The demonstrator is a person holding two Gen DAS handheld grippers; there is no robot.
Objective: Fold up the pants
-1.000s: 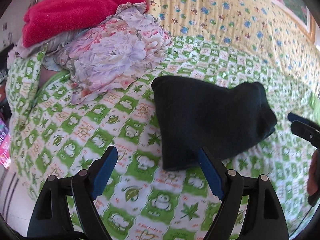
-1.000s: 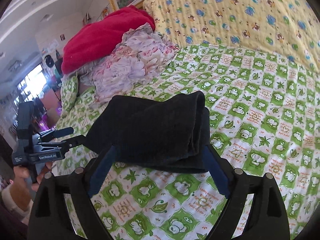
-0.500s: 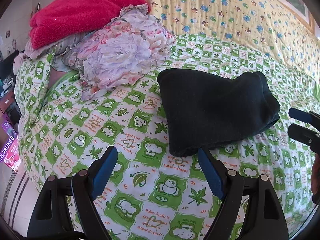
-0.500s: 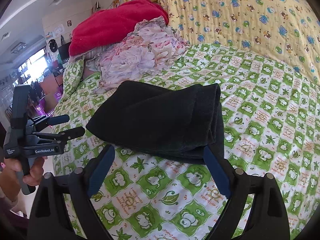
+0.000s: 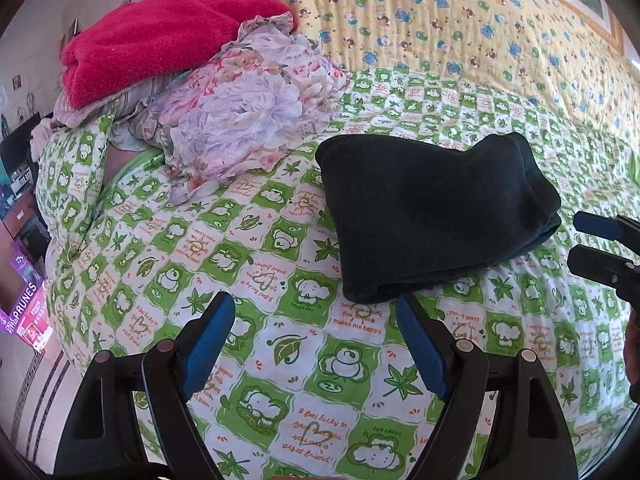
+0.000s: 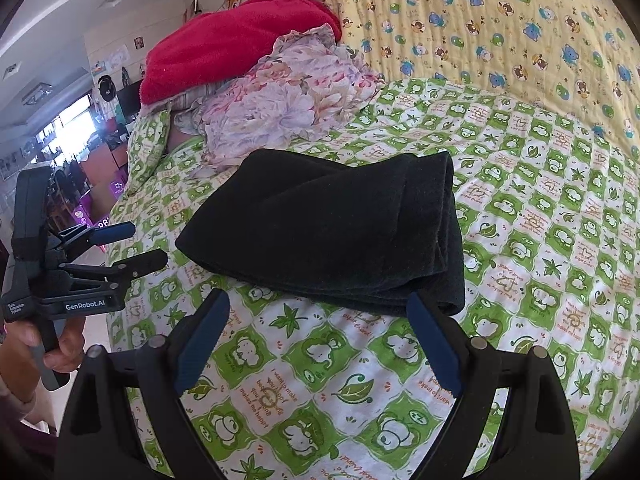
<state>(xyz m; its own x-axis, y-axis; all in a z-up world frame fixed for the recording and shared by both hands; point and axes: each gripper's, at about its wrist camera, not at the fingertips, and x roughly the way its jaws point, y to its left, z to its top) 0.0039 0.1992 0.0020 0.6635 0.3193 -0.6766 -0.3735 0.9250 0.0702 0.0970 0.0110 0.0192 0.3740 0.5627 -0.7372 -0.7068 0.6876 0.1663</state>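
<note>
The dark pants lie folded into a compact bundle on the green-and-white bedspread. They also show in the right wrist view. My left gripper is open and empty, a little short of the bundle's near edge. It also shows at the left of the right wrist view. My right gripper is open and empty, just short of the bundle. Its fingers show at the right edge of the left wrist view.
A floral cloth and a red blanket are piled behind the pants. A yellow patterned quilt covers the back of the bed. The bed's edge drops to the floor at the left.
Both grippers have drawn back from the folded pants, which now sit farther from the fingers. The pants lie still on the bed.
</note>
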